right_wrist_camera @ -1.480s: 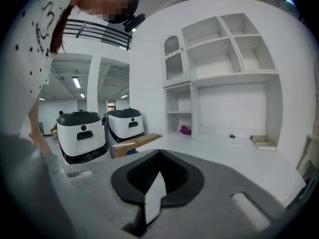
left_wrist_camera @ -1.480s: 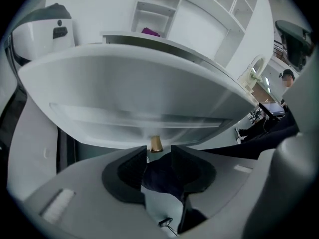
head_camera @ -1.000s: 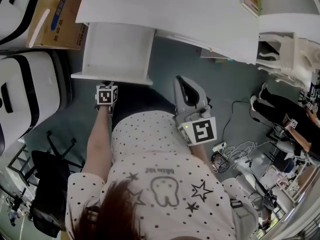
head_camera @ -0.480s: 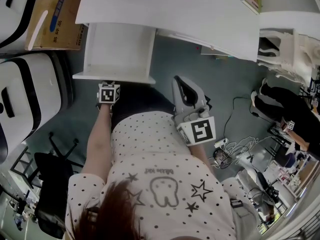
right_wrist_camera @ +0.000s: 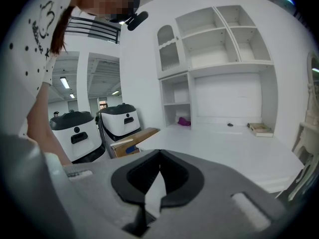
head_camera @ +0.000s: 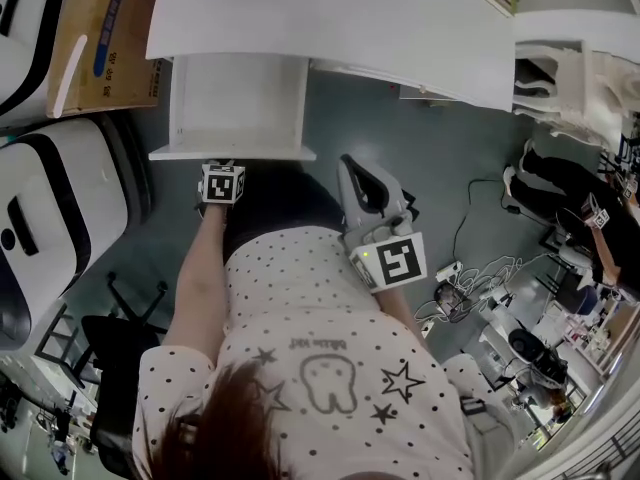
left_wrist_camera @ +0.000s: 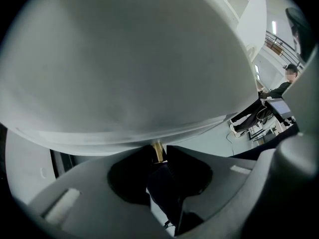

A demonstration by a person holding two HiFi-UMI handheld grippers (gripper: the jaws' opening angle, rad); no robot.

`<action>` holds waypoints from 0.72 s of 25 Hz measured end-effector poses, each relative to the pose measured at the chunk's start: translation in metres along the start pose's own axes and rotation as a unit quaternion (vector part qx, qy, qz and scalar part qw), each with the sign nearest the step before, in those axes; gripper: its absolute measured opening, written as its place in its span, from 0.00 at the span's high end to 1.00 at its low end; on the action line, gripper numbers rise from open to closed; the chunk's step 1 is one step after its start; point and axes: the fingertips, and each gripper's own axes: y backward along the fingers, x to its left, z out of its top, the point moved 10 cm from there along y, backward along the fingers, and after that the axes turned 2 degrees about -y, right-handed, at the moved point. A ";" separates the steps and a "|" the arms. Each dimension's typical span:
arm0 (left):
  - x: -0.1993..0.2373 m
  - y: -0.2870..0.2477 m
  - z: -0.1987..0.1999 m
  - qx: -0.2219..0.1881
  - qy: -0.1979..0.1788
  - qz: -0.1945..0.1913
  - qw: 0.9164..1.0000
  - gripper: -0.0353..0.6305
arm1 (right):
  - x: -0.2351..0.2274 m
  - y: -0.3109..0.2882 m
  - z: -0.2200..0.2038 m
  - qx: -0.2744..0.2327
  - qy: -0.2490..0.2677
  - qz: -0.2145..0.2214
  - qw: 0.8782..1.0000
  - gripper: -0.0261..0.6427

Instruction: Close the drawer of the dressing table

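no lettering in any view can be read with certainty.

- white short-sleeved shirt with dark dots (head_camera: 300,288): one short line of small dark letters (head_camera: 318,341) sits above a printed tooth outline, between printed stars. from the head view it is too small to make out.
- brown cardboard box on the floor (head_camera: 100,38): a blue band (head_camera: 112,13) along its top carries pale print, too blurred to read.
- left marker cube (head_camera: 222,183) and right marker cube (head_camera: 388,261): black-and-white square code patterns only, no letters or numbers.
- thin book on the white tabletop (right_wrist_camera: 260,128): cover print not legible.
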 end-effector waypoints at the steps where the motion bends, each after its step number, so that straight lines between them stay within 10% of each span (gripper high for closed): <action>1: 0.002 -0.001 0.001 0.002 0.002 -0.002 1.000 0.80 | 0.002 -0.001 0.000 0.000 -0.001 -0.002 1.000 0.97; 18: 0.013 -0.008 0.031 0.005 0.010 -0.020 1.000 0.80 | 0.062 -0.029 0.003 0.053 0.062 0.036 0.996 0.97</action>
